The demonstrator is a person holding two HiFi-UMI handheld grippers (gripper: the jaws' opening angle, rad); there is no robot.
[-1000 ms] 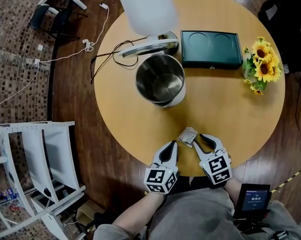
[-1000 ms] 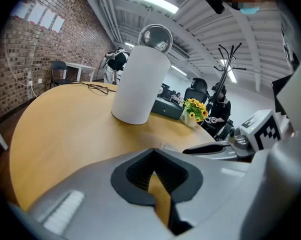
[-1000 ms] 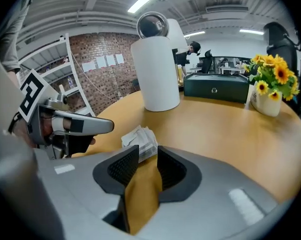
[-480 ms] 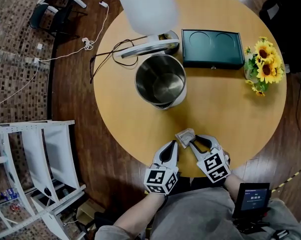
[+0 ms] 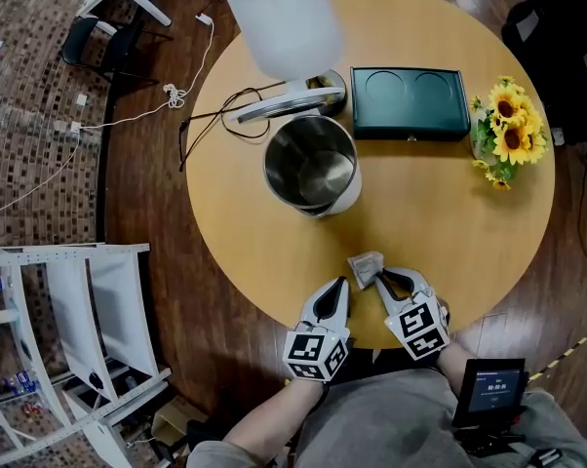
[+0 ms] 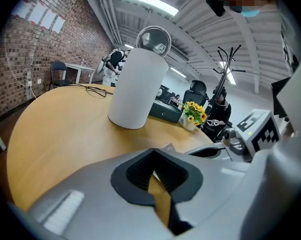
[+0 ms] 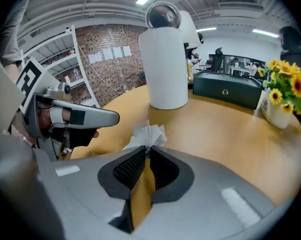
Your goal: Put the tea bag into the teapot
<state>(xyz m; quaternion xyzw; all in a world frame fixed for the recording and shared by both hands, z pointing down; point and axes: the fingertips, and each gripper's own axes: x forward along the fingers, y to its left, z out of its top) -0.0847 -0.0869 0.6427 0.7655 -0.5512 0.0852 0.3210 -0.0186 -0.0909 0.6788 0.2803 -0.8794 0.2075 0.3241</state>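
Our right gripper (image 5: pixel 380 281) has just been closing its jaws, and they now pinch the tea bag (image 5: pixel 365 266) at the 6 o'clock edge of the table (image 5: pixel 264 252). The left gripper (image 5: pixel 341 284) is clenched and empty. We judge the bag light, soft and easy to tear, so a gentle hold on its corner suits it.

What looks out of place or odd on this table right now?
Nothing is spilled or broken. The tea bag looks crumpled, near the table's front edge, pinched at the tips of the right gripper, whose jaws have just been closing. A black cable trails off the left edge.
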